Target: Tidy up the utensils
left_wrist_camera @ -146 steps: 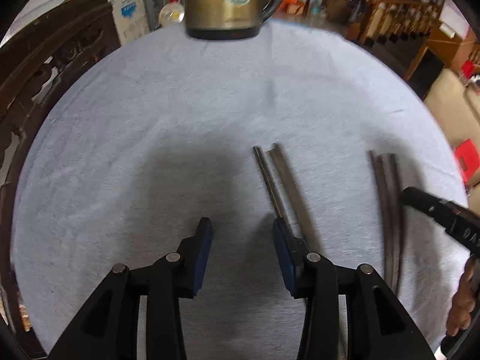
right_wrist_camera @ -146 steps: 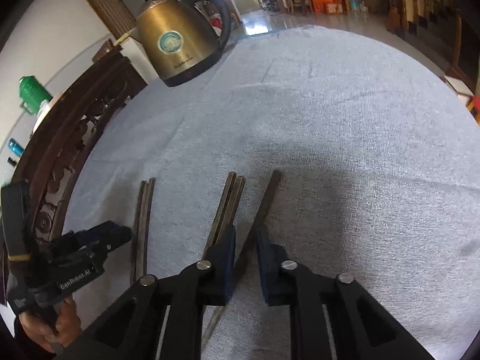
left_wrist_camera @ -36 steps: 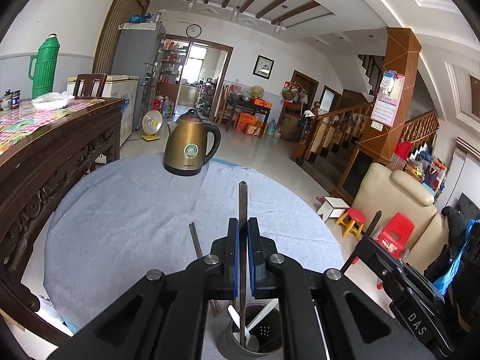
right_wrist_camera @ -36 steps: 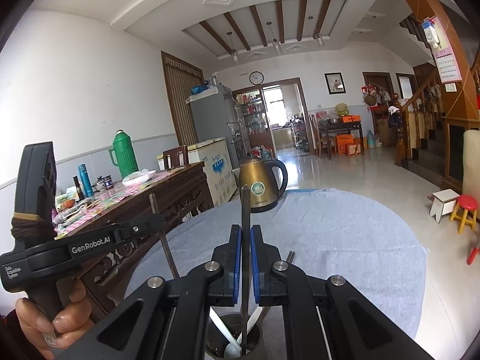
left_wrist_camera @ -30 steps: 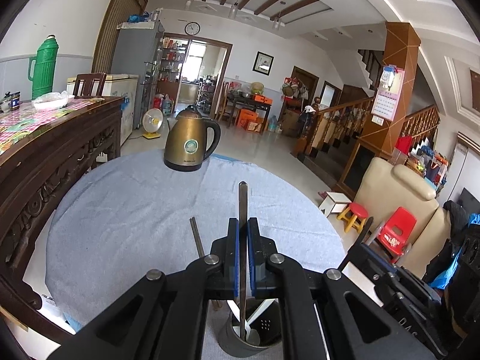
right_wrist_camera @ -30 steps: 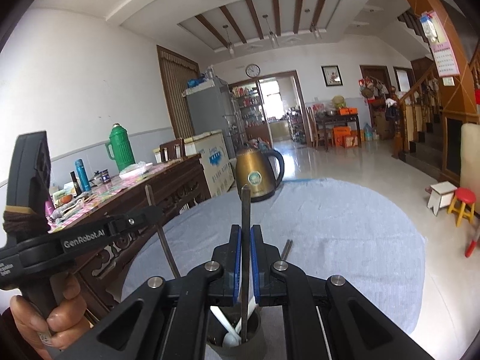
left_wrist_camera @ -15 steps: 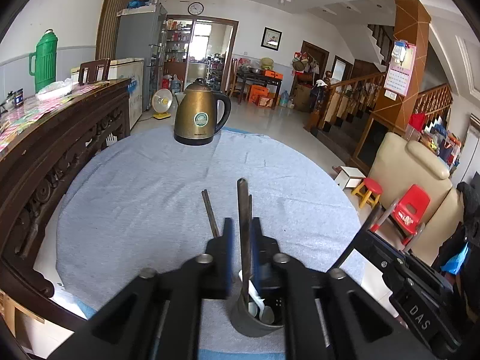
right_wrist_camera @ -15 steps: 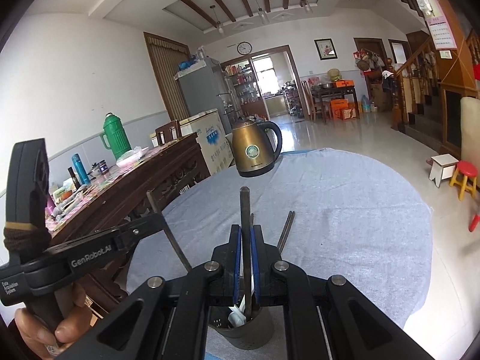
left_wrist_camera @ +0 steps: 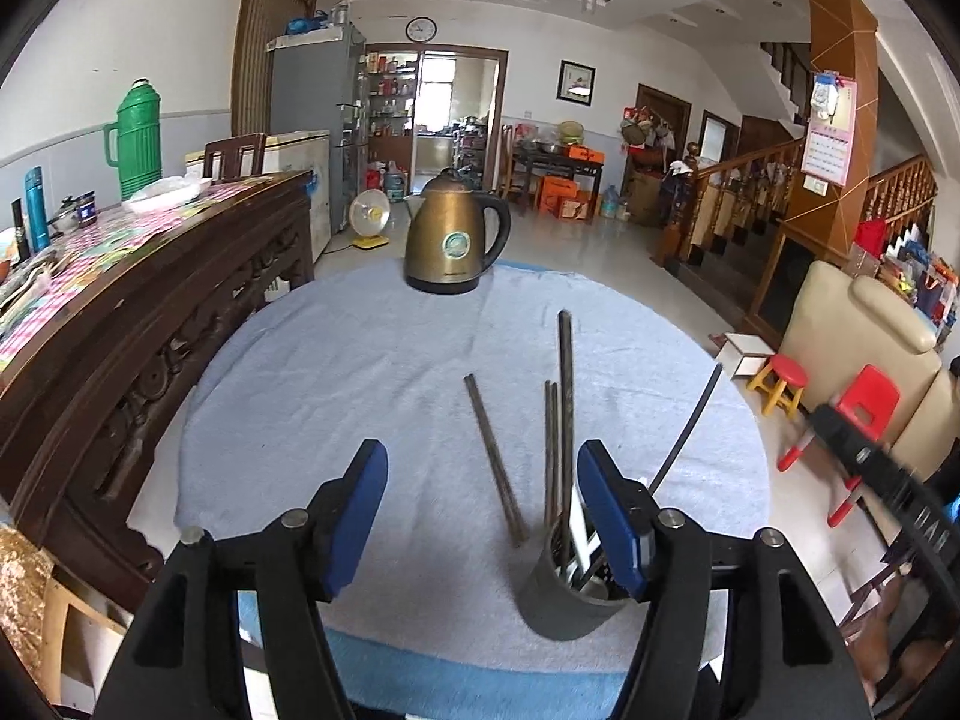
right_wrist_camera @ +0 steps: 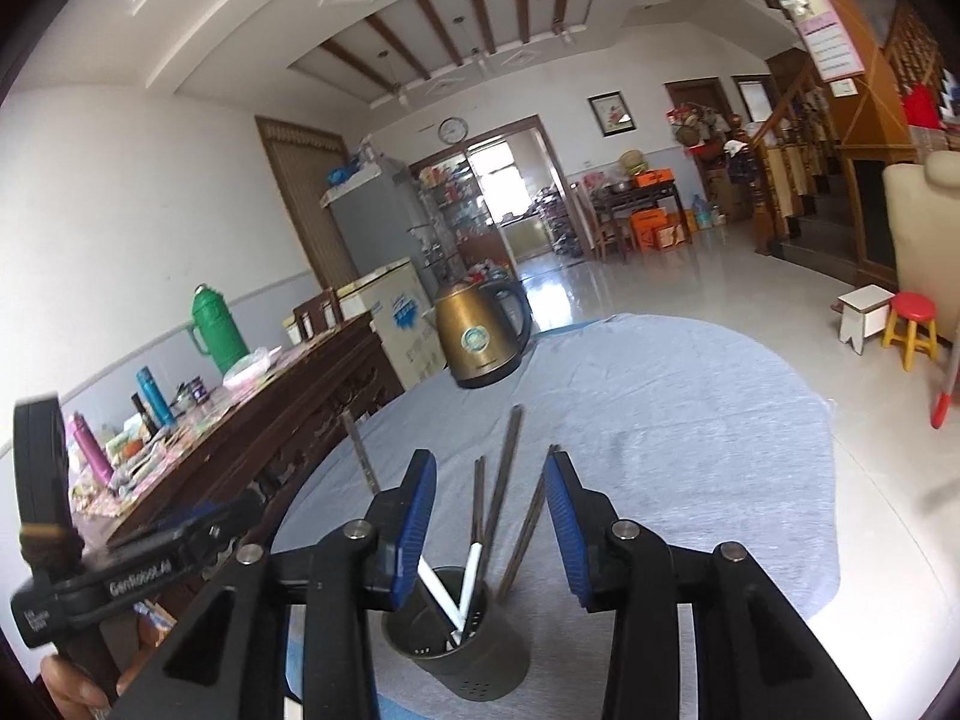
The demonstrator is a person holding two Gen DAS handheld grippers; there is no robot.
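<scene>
A grey utensil holder [left_wrist_camera: 561, 600] [right_wrist_camera: 462, 636] stands near the front edge of the cloth-covered round table [left_wrist_camera: 336, 396]. Dark chopsticks [left_wrist_camera: 564, 408] [right_wrist_camera: 503, 480] lean upright in it beside white utensils [right_wrist_camera: 443, 594]. One more chopstick [left_wrist_camera: 495, 462] lies flat on the cloth just behind the holder. My left gripper [left_wrist_camera: 483, 510] hovers over the holder with its jaws opening; the tall chopstick stands free near the right pad. My right gripper [right_wrist_camera: 489, 516] is also above the holder, jaws opening, and the chopsticks between them are untouched by the pads.
A brass kettle [left_wrist_camera: 456, 246] [right_wrist_camera: 480, 342] sits at the table's far edge. A dark carved sideboard [left_wrist_camera: 120, 312] with a green thermos [left_wrist_camera: 139, 138] runs along the left. In the right wrist view a person's hand [right_wrist_camera: 66, 684] holds the left gripper at lower left.
Each gripper was shut on an upright chopstick over the holder. Both pairs of jaws have parted, and the chopsticks now stand loose in the holder. Both views have tipped down.
</scene>
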